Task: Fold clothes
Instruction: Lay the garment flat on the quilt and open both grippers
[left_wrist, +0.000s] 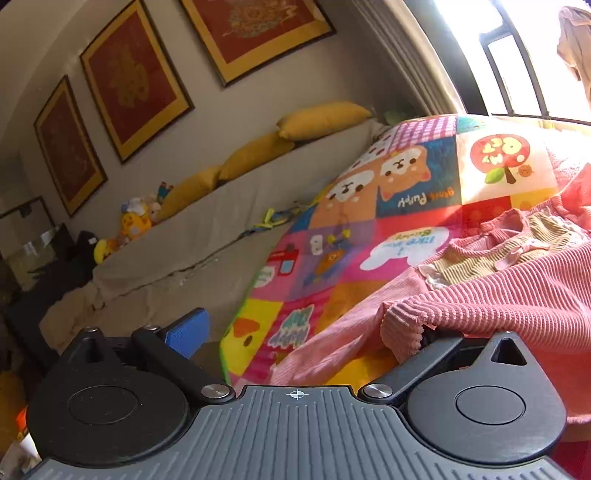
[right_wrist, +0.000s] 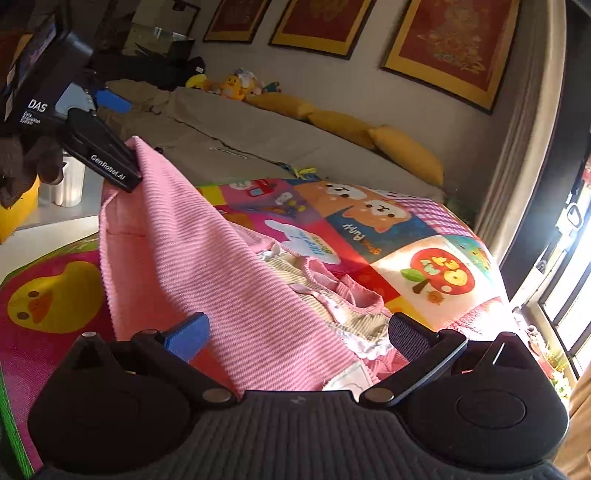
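Both tongs are open. Seen from its own camera, the left gripper (left_wrist: 310, 332) has its fingers spread wide — the blue pad (left_wrist: 188, 332) stands clear on one side, while the other finger is hidden under a fold of the pink ribbed sweater (left_wrist: 517, 291). In the right wrist view the sweater's edge lies draped against the black finger (right_wrist: 110, 162) of that left gripper and lifts into a tent from there, so the cloth seems hooked or resting on it, not pinched. The right gripper (right_wrist: 295, 332) is also wide open and holds nothing; the raised sweater (right_wrist: 229, 266) passes through the gap between its blue pad (right_wrist: 188, 336) and dark pad (right_wrist: 406, 336), and I cannot tell whether it touches either.

The sweater lies on a bright patchwork quilt (left_wrist: 406, 184), its collar and striped lining (left_wrist: 476, 254) bunched toward the window side, with one part pulled up toward the left gripper.

My judgement is that the fold is only half set up. With no firm grip on either side, the raised edge could slide off the left finger as soon as it tilts, and the tent would collapse into a crumpled heap. If the right gripper closes where it stands, it may catch several layers — or the quilt beneath — and drag the whole garment askew.
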